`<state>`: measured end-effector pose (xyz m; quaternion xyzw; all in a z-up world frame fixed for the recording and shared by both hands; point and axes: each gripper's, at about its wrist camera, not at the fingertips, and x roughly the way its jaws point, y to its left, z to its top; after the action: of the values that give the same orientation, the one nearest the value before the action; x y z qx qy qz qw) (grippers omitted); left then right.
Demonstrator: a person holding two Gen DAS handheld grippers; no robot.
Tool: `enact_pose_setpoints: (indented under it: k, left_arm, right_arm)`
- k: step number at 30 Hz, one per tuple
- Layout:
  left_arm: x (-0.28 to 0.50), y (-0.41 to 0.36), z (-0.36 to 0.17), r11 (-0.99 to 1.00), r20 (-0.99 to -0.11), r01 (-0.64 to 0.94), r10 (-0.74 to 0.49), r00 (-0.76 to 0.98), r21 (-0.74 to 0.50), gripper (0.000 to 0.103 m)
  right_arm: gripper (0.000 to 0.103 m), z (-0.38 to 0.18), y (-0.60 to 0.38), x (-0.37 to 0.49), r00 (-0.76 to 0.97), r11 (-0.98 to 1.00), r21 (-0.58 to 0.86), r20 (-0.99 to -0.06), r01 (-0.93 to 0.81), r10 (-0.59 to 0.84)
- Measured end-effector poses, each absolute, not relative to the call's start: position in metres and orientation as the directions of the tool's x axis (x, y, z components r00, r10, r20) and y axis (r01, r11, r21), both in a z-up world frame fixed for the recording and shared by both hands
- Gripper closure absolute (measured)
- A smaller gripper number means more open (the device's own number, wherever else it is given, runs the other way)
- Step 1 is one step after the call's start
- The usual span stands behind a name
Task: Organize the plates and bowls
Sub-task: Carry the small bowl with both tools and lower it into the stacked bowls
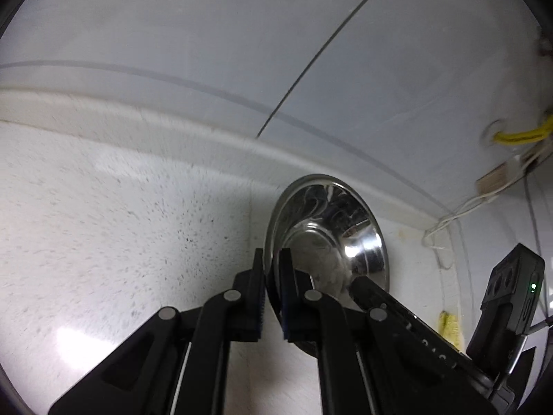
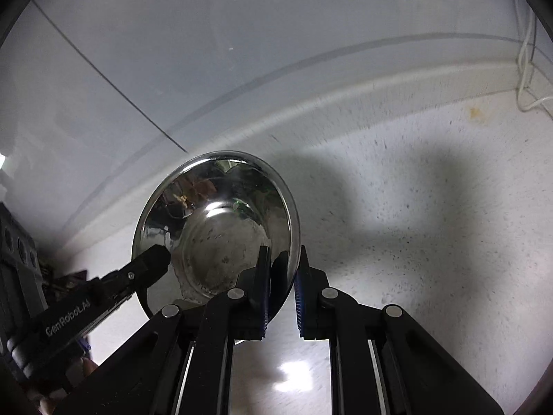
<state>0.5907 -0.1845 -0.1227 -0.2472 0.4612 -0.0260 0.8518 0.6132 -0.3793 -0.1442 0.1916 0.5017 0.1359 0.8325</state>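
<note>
A shiny steel bowl is held up off the white speckled counter, tilted on edge. My left gripper is shut on its left rim. In the right wrist view the same bowl shows its hollow side, and my right gripper is shut on its right rim. The left gripper's finger shows at the bowl's left rim in that view. The right gripper's finger shows at the bowl's right side in the left wrist view.
A pale wall with a raised backsplash ledge runs behind the counter. Yellow and white cables hang at the right corner. A dark seam crosses the wall panel. The bowl's shadow falls on the counter.
</note>
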Motion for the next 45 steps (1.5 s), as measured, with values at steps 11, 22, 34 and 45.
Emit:
enact_pose_setpoints:
  k: [11, 22, 34, 45]
  left_arm:
    - [0.492, -0.213, -0.012, 0.876, -0.690, -0.102, -0.295, 0.660, -0.472, 0.097]
    - [0.340, -0.291, -0.040, 0.835, -0.722, 0.048, -0.501, 0.477, -0.548, 0.096]
    - [0.293, -0.325, -0.141, 0.884, -0.850, -0.039, -0.436, 0.295, -0.466, 0.095]
    - [0.303, -0.336, -0.163, 0.909, -0.881, -0.035, -0.391, 0.268, -0.415, 0.093]
  right_arm:
    - [0.091, -0.036, -0.403, 0.514, 0.589, 0.889, 0.449, -0.697, -0.088, 0.410]
    - [0.091, -0.041, -0.487, 0.325, 0.600, 0.906, 0.419, -0.708, -0.068, 0.372]
    - [0.091, -0.143, -0.513, 0.274, 0.451, 0.905, 0.425, -0.812, 0.026, 0.369]
    - [0.090, -0.148, -0.494, 0.279, 0.399, 0.906, 0.423, -0.836, 0.034, 0.376]
